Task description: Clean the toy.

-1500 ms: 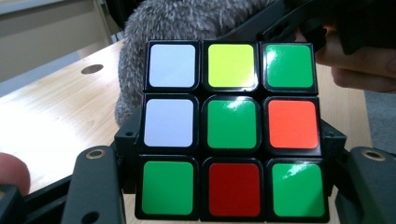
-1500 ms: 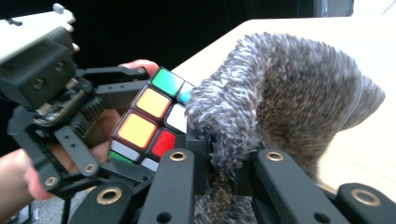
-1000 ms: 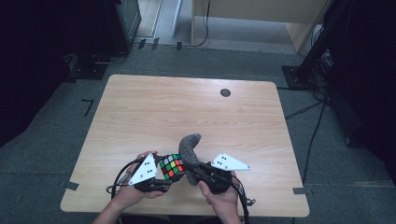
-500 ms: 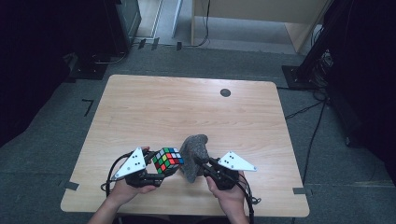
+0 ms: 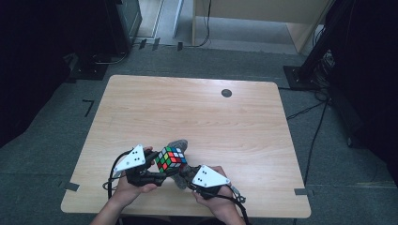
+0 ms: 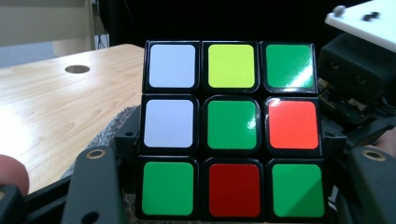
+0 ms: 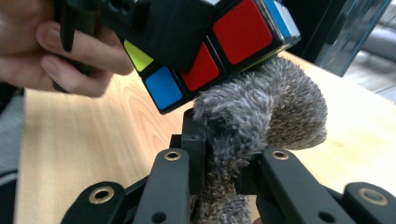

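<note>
R claw [image 5: 180, 174] w/ cloth [image 5: 178, 144] now lower, under cube [image 5: 171, 158]

A: What colours does the cube [image 6: 232, 129] show?
B: Black frame; facing the left gripper [image 6: 219, 196]: white, yellow, green on top, white, green, orange-red in the middle, green, red, green below.
A: And the cloth [image 7: 261, 116] under the cube?
B: Fuzzy mottled grey. The worktop [image 5: 197, 117] is pale wood grain, and both grippers' plates are white.

Looks like a lab or recording room, not a home: bare light-wood table [image 5: 197, 117] with a round cable hole [image 5: 226, 93], grey carpet floor [image 5: 56, 154] marked with tape, cables trailing right, dark stands and equipment [image 5: 117, 23] at far left and right.
</note>
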`<act>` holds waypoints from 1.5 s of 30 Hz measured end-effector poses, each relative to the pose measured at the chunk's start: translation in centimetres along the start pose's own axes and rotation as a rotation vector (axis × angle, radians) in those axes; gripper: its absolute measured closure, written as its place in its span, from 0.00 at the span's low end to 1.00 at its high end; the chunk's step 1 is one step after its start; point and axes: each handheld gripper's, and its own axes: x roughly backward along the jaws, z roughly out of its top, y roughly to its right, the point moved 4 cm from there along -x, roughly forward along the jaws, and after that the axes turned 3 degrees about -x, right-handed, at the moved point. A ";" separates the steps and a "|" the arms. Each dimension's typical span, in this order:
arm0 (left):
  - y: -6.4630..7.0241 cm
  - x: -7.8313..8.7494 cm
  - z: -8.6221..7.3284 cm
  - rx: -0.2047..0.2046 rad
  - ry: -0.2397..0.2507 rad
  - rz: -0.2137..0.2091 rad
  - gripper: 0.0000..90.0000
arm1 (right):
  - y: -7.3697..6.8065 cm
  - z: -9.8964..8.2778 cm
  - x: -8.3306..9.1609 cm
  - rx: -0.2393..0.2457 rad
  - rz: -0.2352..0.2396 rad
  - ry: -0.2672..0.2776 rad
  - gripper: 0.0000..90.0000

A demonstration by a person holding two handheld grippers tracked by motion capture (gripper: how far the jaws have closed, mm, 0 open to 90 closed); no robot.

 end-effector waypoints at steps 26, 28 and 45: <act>-2.1 1.4 -0.2 0.061 0.015 0.056 0.38 | 8.7 -5.0 3.3 -0.279 -0.349 -0.246 0.34; -2.1 1.4 -0.2 0.061 0.017 0.058 0.38 | 8.9 -3.7 4.0 -0.284 -0.370 -0.162 0.31; -1.6 0.8 -0.7 0.052 -0.015 0.045 0.38 | 6.4 -6.2 -2.6 -0.361 -0.274 -0.356 0.38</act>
